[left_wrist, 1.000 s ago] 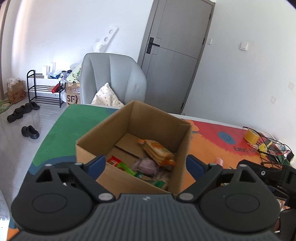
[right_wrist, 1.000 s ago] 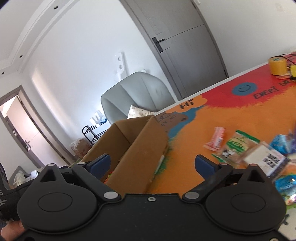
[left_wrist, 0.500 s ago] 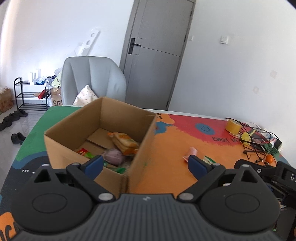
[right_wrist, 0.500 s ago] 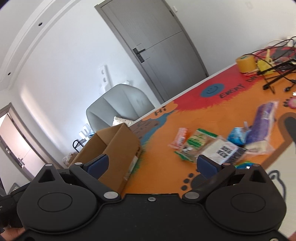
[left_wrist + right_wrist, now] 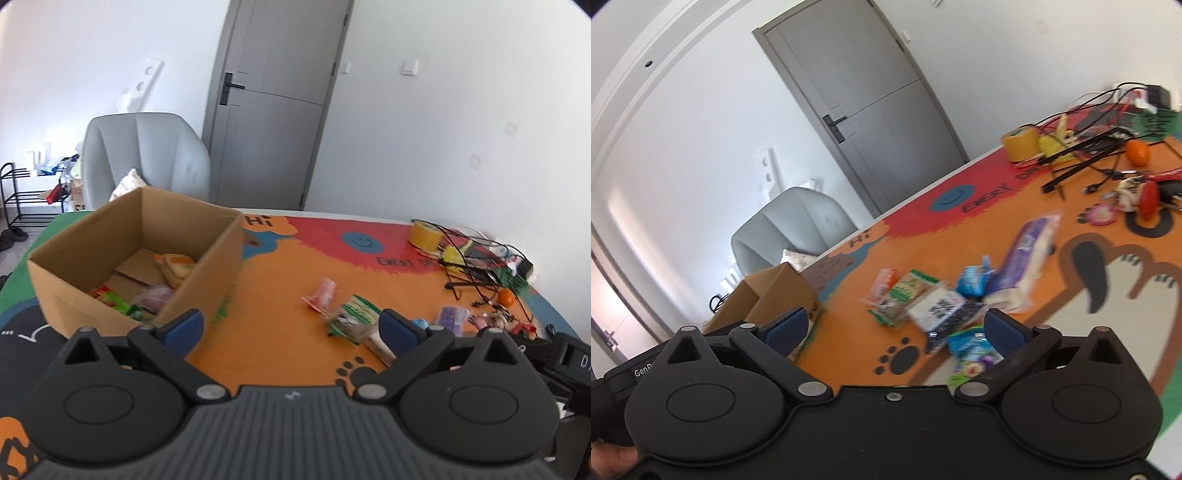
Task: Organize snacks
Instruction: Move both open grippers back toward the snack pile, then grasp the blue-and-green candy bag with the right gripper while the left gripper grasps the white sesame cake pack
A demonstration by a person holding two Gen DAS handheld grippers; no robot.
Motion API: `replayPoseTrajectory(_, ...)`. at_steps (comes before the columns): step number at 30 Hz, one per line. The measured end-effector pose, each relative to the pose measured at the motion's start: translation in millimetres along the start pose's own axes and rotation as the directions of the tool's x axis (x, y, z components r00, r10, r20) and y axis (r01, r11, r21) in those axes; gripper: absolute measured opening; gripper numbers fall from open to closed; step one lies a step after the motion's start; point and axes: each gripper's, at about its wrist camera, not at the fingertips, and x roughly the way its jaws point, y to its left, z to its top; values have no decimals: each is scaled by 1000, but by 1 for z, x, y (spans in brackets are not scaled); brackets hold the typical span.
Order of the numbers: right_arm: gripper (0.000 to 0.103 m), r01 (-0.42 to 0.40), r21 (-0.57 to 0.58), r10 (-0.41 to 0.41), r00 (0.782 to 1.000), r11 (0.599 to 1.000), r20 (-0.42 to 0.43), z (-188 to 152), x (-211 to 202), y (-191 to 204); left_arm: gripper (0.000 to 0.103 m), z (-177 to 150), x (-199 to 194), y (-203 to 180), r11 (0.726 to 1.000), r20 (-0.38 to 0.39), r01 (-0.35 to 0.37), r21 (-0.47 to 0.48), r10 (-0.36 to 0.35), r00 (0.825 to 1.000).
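Your left gripper (image 5: 290, 328) hangs over the counter (image 5: 280, 332) with its jaws opening wide and nothing between them; your right gripper (image 5: 892, 326) is released too, its jaws spread and empty. The cardboard box (image 5: 129, 258) sits open on the counter to the left, just beyond your left gripper's left finger, and already has an orange packet (image 5: 175, 266), a green wrapper (image 5: 116, 301) and a pale purple pouch (image 5: 159, 297) lying inside. The loose snacks lie in a cluster on the orange part of the mat, well apart from the box: a pink packet (image 5: 882, 282) just beside a green-and-white packet (image 5: 905, 295), a white packet with a black printed code (image 5: 938, 306), a blue packet (image 5: 971, 282) and a long purple pack (image 5: 1027, 251), with a blue-green packet (image 5: 971, 345) nearest your right gripper. A roll of yellow tape (image 5: 1021, 144) and tangled cables (image 5: 1100, 147) crowd the far end
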Motion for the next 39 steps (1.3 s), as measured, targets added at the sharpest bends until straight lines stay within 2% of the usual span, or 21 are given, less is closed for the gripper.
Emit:
replayPoseTrajectory(11,103,53,48,-54,998,997,16,1,-14,-41,101,-9,18,-34,997,-27,65,28,-64,998)
replayPoseTrajectory(19,101,75,69,-74,997,995,-12,-8,-8,-60,100,-19,37,-51,994,-60,95,50,-92,994)
replayPoseTrajectory(21,97,75,64,-73,997,995,-25,-11,-3,-60,100,-22,42,-52,994,-65,97,51,-94,993)
replayPoseTrajectory(23,86,70,55,-68,997,996,-48,-14,6,-59,98,-24,47,-53,994,-73,95,57,-91,993)
replayPoseTrajectory(25,79,67,48,-64,996,997,-69,-17,14,-58,98,-25,51,-53,994,-79,92,61,-87,993)
replayPoseTrajectory(29,69,59,43,-55,994,997,-89,-20,27,-55,96,-24,60,-51,995,-90,88,53,-83,992)
replayPoseTrajectory(32,64,61,36,-57,993,998,-101,-19,37,-53,94,-22,65,-50,995,-93,89,54,-83,992)
replayPoseTrajectory(36,62,60,26,-57,991,998,-120,-19,51,-51,94,-22,70,-51,994,-99,90,54,-85,991)
replayPoseTrajectory(37,58,61,17,-59,990,998,-126,-19,54,-50,94,-22,72,-52,995,-102,89,54,-83,991)
replayPoseTrajectory(39,41,82,-18,-84,988,996,-128,-21,58,-48,94,-23,75,-53,994,-108,89,56,-82,991)
